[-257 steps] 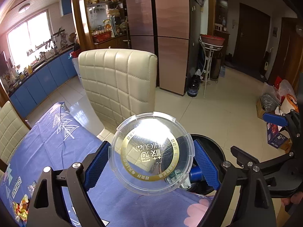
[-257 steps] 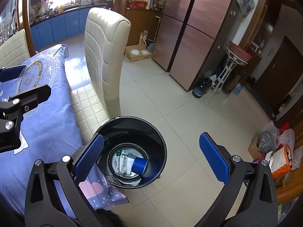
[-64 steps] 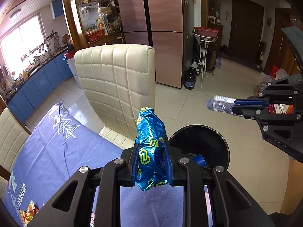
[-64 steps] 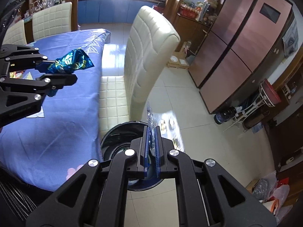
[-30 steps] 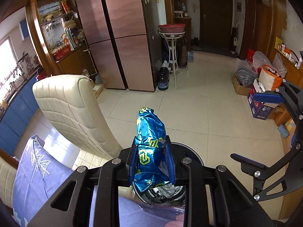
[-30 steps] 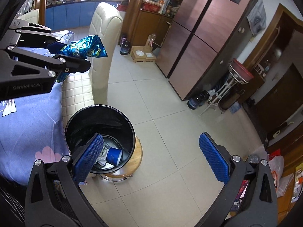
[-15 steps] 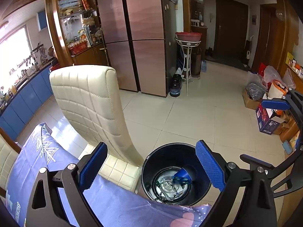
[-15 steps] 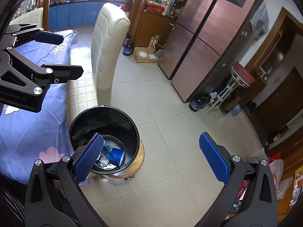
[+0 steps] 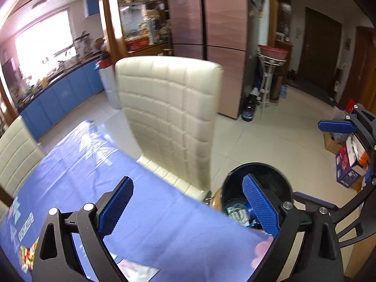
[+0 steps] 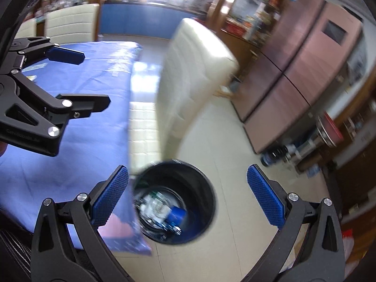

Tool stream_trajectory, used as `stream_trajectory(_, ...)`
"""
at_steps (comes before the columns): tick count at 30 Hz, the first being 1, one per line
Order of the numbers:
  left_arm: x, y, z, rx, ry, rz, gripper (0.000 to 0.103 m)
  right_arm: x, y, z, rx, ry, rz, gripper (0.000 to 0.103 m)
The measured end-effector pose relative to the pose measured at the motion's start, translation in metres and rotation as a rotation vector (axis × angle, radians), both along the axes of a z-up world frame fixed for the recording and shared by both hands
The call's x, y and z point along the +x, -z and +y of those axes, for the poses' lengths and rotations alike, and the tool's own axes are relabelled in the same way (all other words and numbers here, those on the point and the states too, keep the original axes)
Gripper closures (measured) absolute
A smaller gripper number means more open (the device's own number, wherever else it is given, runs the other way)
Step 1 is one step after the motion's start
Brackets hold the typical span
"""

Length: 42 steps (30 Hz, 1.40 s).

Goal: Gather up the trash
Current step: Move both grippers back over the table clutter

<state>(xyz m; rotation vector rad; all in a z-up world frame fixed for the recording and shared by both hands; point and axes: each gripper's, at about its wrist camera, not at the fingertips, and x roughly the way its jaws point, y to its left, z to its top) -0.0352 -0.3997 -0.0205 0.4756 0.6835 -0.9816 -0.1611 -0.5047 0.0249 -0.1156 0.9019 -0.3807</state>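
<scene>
Both tongs gape empty by the black bin

Nearest, the left tongs (image 9: 188, 208) stand spread wide with nothing between their blue pads, over the corner of the counter (image 9: 152, 216) under its blue cloth. The right tongs (image 10: 188, 198) are just as wide apart and empty, above the black bin (image 10: 188, 202). The bin sits on the tiled floor just off that counter corner, holding trash: a blue cup (image 10: 175, 215) and crumpled wrappers (image 10: 154, 203). More wrappers (image 9: 29, 257) lie at the counter's near left edge. Beyond, a cream chair (image 9: 171, 110) is pushed against the counter's far edge; farther back stands a copper fridge (image 9: 211, 23)
</scene>
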Motion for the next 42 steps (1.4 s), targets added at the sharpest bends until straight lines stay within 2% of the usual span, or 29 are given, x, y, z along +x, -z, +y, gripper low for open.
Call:
stream_trajectory(7,0.048,-0.003,0.078,-0.005,-0.191,0.014,0.011,0.060,-0.005,0.061,-0.001,-0.188,-0.001,0.003)
stream_trajectory(14,0.078,0.000,0.146,-0.004,-0.338,0.030,0.011,0.099,-0.011,0.116,-0.019,-0.337,-0.004,0.003)
stream_trajectory(21,0.087,-0.001,0.197,-0.015,-0.430,0.031,0.011,0.126,-0.016,0.163,-0.032,-0.446,-0.006,0.003)
stream_trajectory(34,0.096,0.003,0.263,-0.011,-0.550,0.039,0.011,0.153,-0.020,0.219,-0.029,-0.580,-0.010,0.003)
stream_trajectory(42,0.104,0.015,0.307,0.007,-0.649,0.058,0.011,0.175,-0.011,0.255,-0.018,-0.664,0.004,0.003)
